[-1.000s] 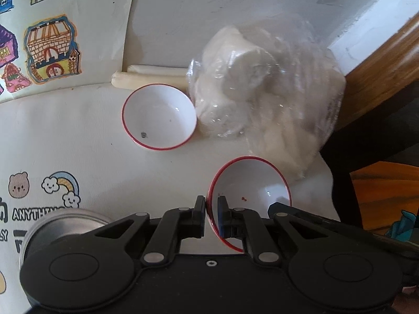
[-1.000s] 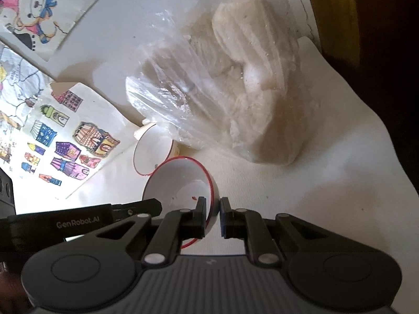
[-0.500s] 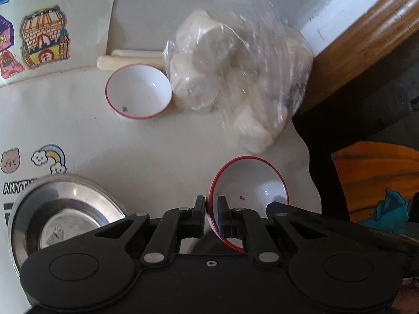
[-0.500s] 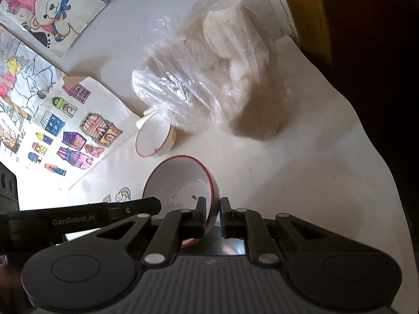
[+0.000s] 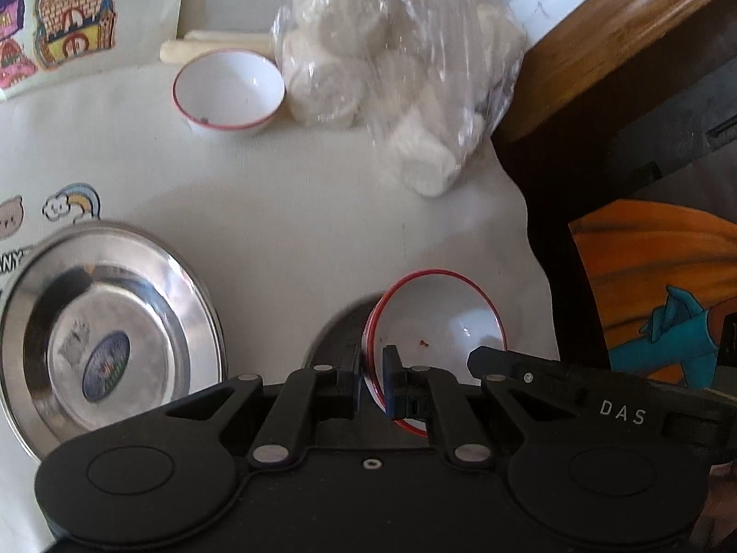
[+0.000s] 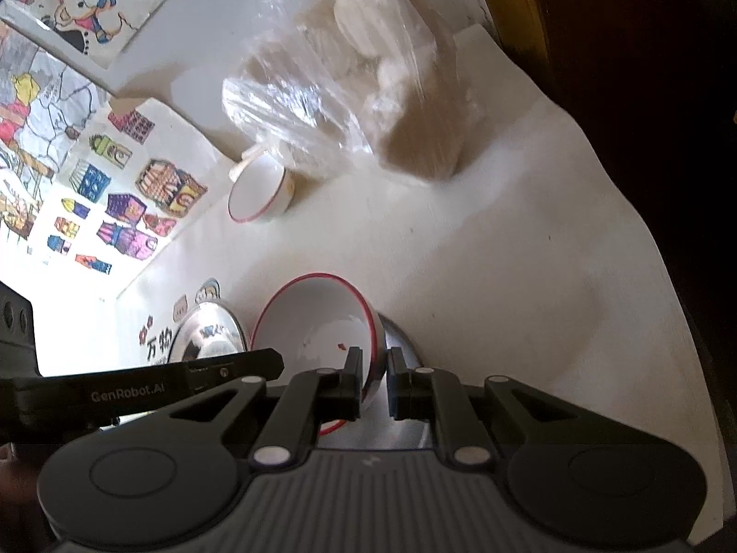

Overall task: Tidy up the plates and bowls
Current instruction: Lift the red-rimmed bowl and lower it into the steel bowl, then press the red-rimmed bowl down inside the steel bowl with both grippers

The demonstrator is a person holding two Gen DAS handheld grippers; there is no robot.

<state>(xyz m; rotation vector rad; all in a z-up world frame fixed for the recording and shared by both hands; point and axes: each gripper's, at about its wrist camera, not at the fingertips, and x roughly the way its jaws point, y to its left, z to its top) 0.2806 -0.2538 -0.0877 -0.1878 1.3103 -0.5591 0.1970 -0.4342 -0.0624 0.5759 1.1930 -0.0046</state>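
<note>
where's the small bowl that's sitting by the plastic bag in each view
Left wrist view: small bowl upper left of centre, on the cloth.
Right wrist view: the same bowl left of centre, seen tilted.
Shared landmark: the plastic bag, just right of the bowl in both.

soft daylight, motion blur, fisheye-warped edges, dark right side

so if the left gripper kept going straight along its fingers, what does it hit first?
Likely the bare white tablecloth just beyond the red-rimmed bowl it holds by the rim. The left gripper points steeply down, so the small bowl and bag farther off look out of line; depth is unclear.
</note>
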